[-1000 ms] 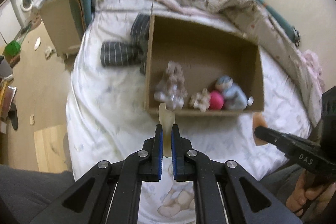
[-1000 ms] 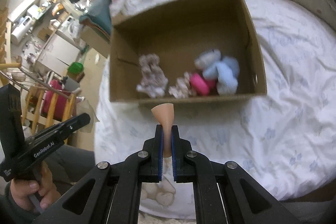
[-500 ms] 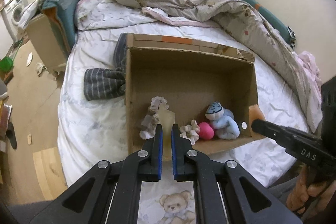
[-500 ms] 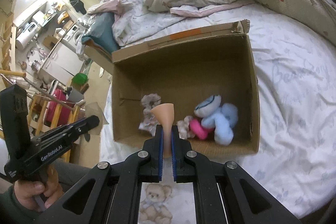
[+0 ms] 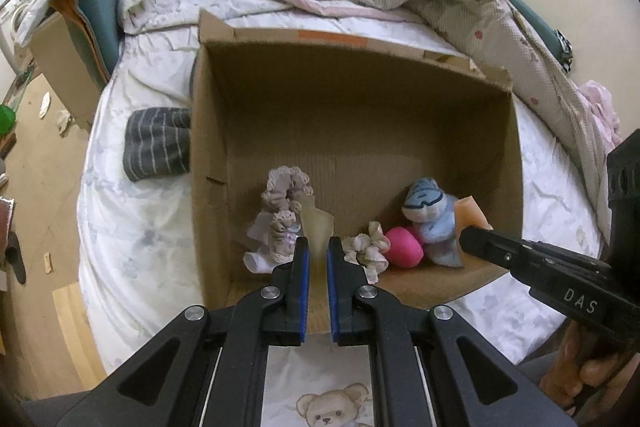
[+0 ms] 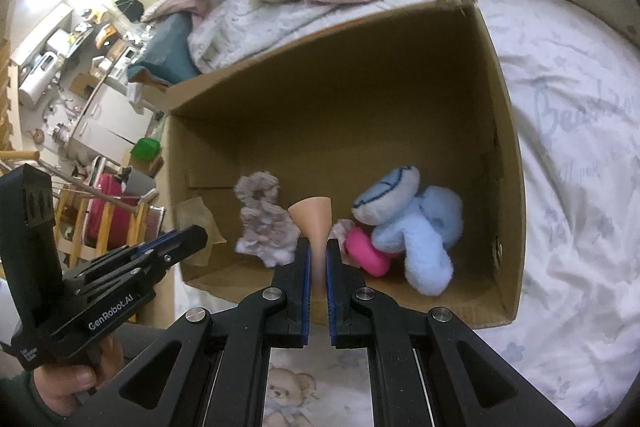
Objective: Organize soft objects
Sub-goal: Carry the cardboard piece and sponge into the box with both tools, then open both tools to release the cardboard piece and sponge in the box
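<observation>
Inside brown cardboard box: blue plush toy, pink round cushion, frilly scrunchies. Left gripper clamped on translucent beige pad; right gripper on peach pad — both over box, unreleased.

Two matching handheld grippers, each of matte black plastic with angular linkage arms joined by round silver screws. The left gripper has narrow black fingers lined with bright blue pads; white lettering on its side reads "GenRobot.AI". The right gripper carries the same blue pads and silver screws, with "DAS" in white on its side. A dark sleeve covers one wrist.
</observation>
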Demonstrator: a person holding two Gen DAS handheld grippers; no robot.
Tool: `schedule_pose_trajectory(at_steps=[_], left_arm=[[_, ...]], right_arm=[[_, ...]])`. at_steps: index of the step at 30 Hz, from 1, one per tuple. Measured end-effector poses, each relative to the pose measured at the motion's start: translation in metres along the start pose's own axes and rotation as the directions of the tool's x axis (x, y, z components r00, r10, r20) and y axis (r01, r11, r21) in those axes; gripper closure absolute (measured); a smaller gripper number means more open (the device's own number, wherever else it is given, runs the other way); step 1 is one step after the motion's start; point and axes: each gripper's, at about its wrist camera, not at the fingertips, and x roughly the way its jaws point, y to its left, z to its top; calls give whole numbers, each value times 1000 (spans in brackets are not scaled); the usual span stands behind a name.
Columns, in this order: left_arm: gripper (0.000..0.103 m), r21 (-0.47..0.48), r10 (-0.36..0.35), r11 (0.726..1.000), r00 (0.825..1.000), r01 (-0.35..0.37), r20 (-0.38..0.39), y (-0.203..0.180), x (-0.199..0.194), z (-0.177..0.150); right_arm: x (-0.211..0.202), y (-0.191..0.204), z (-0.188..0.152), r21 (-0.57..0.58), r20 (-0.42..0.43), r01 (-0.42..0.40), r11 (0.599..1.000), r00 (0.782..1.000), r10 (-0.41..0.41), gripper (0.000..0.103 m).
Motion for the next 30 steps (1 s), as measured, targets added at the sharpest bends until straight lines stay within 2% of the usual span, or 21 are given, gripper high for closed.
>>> schedule_pose_trajectory(at_steps=[3, 13, 19, 24, 28, 30], left_arm=[[93, 0, -27, 1000, 1000, 27, -9, -1, 10, -4], [93, 15, 11, 1000, 1000, -10, -26, -1, 23, -6], [89, 10, 6, 1000, 1000, -6, -27, -1, 23, -6], [81, 8, 8, 1000, 1000, -8, -7, -3, 19, -5], [79, 4, 15, 1000, 1000, -15, -8, -2, 19, -5], [74, -12, 13, 1000, 1000, -14, -14, 1, 20, -5]], right_arm=[[10, -4, -1, 8, -23, 18, 1000, 1000, -17, 95], [32, -10, -10, 6, -78, 51, 999, 996, -51, 95], [35, -10, -12, 2, -84, 61, 998, 995, -61, 94], [33, -11, -10, 9, -70, 60, 998, 996, -59, 94], [33, -14, -10, 20, -70, 61, 998, 996, -60, 94], [30, -15, -8, 27, -60, 55, 998, 997, -53, 94]])
